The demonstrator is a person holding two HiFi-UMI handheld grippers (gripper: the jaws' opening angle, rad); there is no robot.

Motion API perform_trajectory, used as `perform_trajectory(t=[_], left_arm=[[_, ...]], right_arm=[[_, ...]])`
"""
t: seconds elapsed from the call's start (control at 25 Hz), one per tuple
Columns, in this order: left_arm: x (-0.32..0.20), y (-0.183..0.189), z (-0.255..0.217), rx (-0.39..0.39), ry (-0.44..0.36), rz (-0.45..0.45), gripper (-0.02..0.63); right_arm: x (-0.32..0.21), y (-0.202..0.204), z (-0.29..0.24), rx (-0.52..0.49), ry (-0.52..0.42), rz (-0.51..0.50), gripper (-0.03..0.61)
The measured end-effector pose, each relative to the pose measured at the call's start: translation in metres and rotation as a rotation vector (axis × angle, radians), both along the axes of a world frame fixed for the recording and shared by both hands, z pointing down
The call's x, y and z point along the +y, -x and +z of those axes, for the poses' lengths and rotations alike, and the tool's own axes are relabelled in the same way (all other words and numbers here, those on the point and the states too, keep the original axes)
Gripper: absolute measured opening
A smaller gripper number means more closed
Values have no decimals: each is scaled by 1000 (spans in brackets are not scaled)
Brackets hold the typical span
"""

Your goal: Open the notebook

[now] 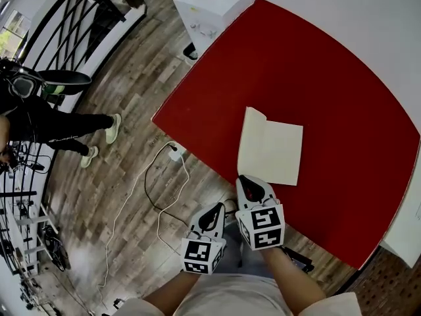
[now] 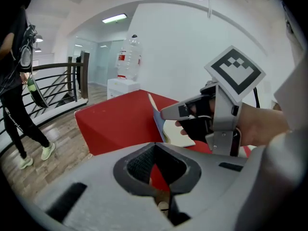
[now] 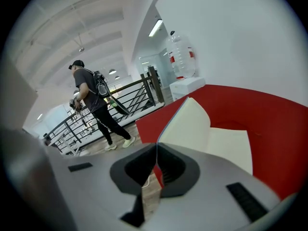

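Left gripper hangs just off the near edge of the table, over the floor, and its jaws are pressed together with nothing between them. Beside it, at that same table edge, the right gripper has its jaws clamped on the thin cover of the notebook and holds this cover lifted and tilted, so a cream page shows under it. Notebook itself lies flat on the table close to the near edge, well apart from the far edge.
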State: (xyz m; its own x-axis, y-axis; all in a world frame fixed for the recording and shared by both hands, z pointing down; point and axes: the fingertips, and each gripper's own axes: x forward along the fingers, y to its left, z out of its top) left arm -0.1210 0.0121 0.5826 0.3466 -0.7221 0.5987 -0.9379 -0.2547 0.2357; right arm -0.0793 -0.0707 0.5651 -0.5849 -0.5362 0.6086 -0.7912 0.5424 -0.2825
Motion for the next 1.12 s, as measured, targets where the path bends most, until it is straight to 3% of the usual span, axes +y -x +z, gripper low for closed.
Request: perform_trajectory(t=[0.48, 0.68, 1.12], left_arm=[[30, 62, 21, -27, 58, -113, 6], [36, 67, 29, -22, 85, -131, 6], [34, 67, 32, -19, 88, -133, 6]], right_arm=[[-4, 74, 78, 75, 73, -23, 12], [-7, 84, 105, 114, 114, -37, 12], [-5, 90, 122, 151, 107, -61, 20]])
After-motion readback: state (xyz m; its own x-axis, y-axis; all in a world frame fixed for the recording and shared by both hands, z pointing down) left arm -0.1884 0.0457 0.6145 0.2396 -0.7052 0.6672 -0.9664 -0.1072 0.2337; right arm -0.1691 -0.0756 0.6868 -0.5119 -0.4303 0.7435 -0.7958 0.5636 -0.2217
